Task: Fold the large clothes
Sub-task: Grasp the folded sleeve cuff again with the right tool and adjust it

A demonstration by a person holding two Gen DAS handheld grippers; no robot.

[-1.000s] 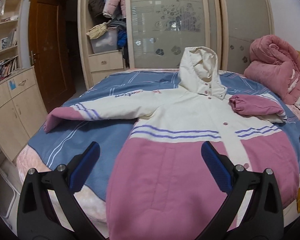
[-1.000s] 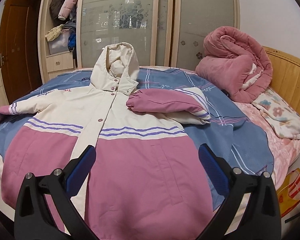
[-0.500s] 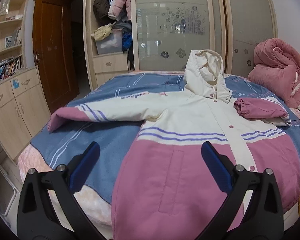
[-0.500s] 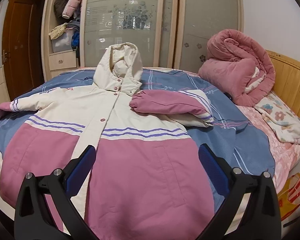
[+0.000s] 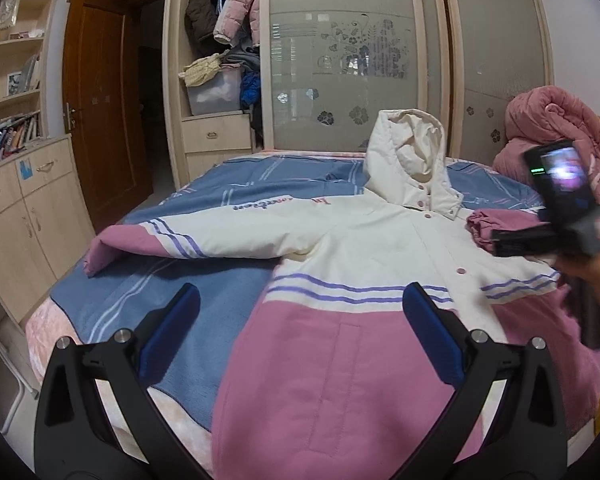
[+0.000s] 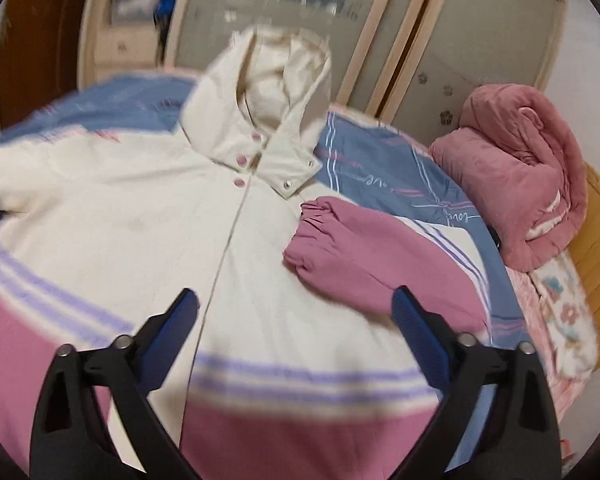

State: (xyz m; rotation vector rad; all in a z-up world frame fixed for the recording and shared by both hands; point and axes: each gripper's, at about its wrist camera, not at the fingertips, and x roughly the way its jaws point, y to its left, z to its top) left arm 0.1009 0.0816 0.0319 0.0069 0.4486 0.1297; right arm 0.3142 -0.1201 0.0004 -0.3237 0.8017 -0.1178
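A: Where is the coat [image 5: 380, 264] lying, seen from the left gripper [image 5: 300, 320]?

B: Spread face up on the blue bedspread [image 5: 204, 308], just ahead of the left fingers [image 5: 172, 320]. Its pink hem lies between and below them, and the cream hood [image 5: 408, 160] stands up beyond. Those fingers are spread wide with nothing between the pads.

A: And the right gripper [image 6: 296, 320]?

B: It hangs over the cream chest of the coat [image 6: 140, 220], fingers [image 6: 416, 328] apart and holding nothing, though the jaws have just been closing a little. The snap placket runs up from near the left-hand finger to the collar. That view is blurred, so fine detail is lost.

A: What lies near those fingers?

B: The folded sleeve [image 6: 364, 264], pink cuff inward, rests on the coat just beyond the right-hand finger. The other sleeve [image 5: 188, 240] stretches flat out past the left gripper's left-hand finger, its pink cuff near the bed edge.

A: Anything in the way?

B: In the left view the right gripper's body [image 5: 560, 208] and the person's hand [image 5: 592, 280] cover part of the folded sleeve [image 5: 496, 224], beyond the right-hand finger. Farther right, a rolled pink quilt [image 6: 520, 176] sits on the bed, well apart from the coat.

A: Behind it all?

B: A wardrobe [image 5: 348, 60] with frosted sliding doors beyond the hood, an open section stuffed with clothes, a brown door [image 5: 100, 120], and low cabinets [image 5: 24, 216] off past the left-hand finger.
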